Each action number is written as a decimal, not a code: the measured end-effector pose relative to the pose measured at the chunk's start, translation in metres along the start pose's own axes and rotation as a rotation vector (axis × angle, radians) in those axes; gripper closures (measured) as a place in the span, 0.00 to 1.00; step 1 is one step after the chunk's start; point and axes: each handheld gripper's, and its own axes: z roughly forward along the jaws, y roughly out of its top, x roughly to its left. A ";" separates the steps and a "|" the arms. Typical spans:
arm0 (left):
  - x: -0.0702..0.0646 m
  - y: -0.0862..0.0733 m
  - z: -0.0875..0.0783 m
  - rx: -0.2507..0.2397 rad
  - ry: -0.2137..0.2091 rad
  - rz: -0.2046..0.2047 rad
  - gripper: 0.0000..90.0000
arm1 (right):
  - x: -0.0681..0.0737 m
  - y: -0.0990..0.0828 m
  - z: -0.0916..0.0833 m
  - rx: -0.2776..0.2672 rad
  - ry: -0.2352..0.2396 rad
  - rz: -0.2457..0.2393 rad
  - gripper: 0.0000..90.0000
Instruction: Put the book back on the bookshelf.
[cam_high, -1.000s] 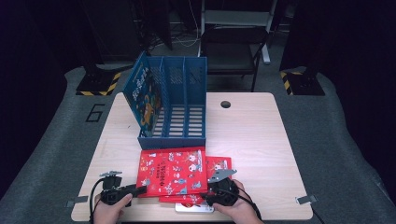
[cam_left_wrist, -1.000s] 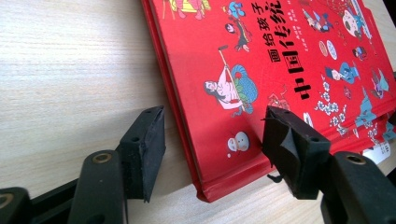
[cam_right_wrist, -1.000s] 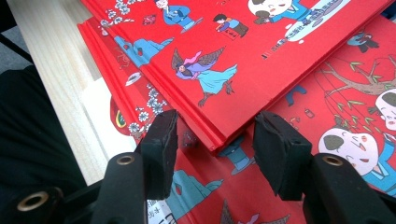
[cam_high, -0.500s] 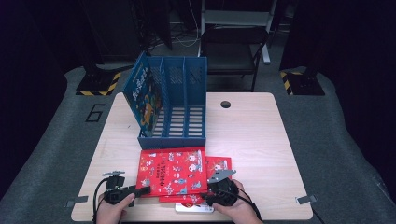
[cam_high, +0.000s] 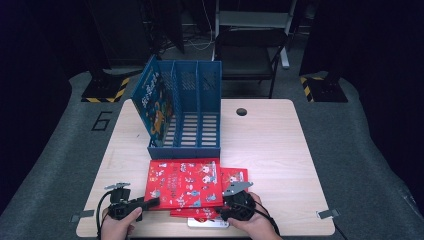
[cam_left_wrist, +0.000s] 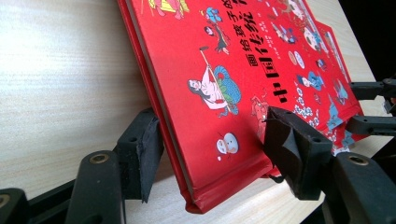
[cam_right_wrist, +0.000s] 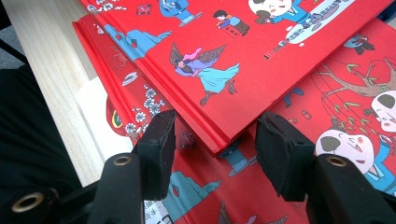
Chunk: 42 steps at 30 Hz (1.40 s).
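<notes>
A stack of red picture books lies at the table's front edge. The top red book (cam_high: 185, 182) (cam_left_wrist: 224, 60) (cam_right_wrist: 261, 56) partly covers a lower red book (cam_high: 235, 176) (cam_right_wrist: 355, 93). My left gripper (cam_high: 152, 201) (cam_left_wrist: 212, 140) reaches in from the left. Its jaws have just been closing, and both pads now press on the top book's near-left corner. My right gripper (cam_high: 222, 205) (cam_right_wrist: 215, 140) straddles the top book's near-right corner. Its pads stand just beside the two edges without pressing.
A blue three-slot file rack (cam_high: 185, 145) stands mid-table with a blue book (cam_high: 155, 102) leaning in its left slot. A white flat item (cam_high: 205, 223) (cam_right_wrist: 100, 116) lies under the red stack at the table edge. A black chair (cam_high: 245, 55) stands beyond the table.
The left gripper has edged slightly toward the book's corner. The right hand and the books have kept their places.
</notes>
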 end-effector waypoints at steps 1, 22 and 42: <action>-0.001 0.000 -0.002 -0.003 0.002 -0.001 0.43 | 0.000 0.000 0.000 0.002 0.001 0.000 0.53; -0.024 0.019 -0.026 -0.099 -0.075 0.030 0.56 | 0.000 0.001 0.000 0.007 -0.012 0.003 0.52; -0.032 0.031 -0.035 -0.111 -0.086 0.012 0.64 | 0.002 0.002 0.001 0.004 -0.022 0.016 0.53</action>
